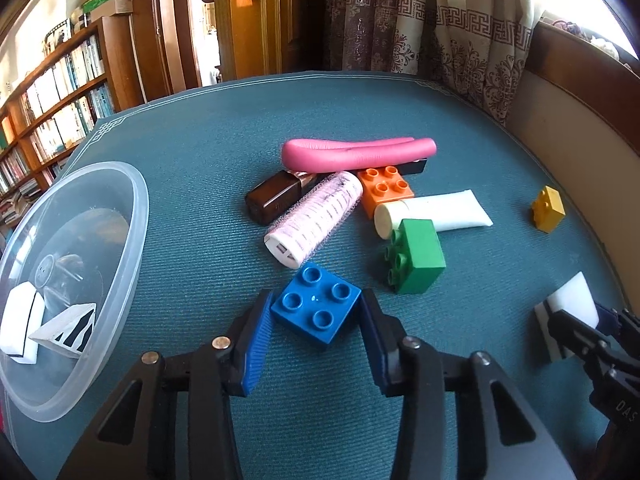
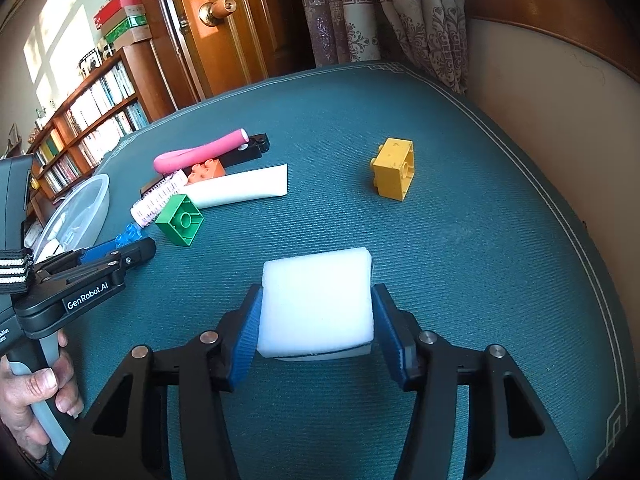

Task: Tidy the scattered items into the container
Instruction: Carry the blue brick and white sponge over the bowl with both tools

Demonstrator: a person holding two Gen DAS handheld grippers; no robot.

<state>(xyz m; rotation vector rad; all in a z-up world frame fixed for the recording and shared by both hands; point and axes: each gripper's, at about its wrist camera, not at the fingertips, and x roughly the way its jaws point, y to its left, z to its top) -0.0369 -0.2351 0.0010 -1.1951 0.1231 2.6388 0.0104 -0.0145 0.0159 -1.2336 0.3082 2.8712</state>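
My left gripper (image 1: 316,296) is shut on a blue brick (image 1: 316,308), its pads touching two opposite corners, low over the teal table. A clear plastic bowl (image 1: 136,200) stands to its left with white and black-striped pieces inside. My right gripper (image 2: 318,289) is shut on a white sponge block (image 2: 316,300) near the table's front right. In a heap beyond lie a pink foam roller (image 1: 356,154), a brown bottle (image 1: 276,198), a pink hair roller (image 1: 316,220), an orange brick (image 1: 386,188), a white tube (image 1: 436,210) and a green brick (image 1: 416,256). A yellow brick (image 2: 394,170) sits alone.
The teal cloth (image 2: 460,240) ends at a cream and wood wall on the right. Curtains, a wooden door and a bookshelf (image 1: 52,120) stand behind the table. A hand (image 2: 36,392) holds the left gripper's handle at the front left.
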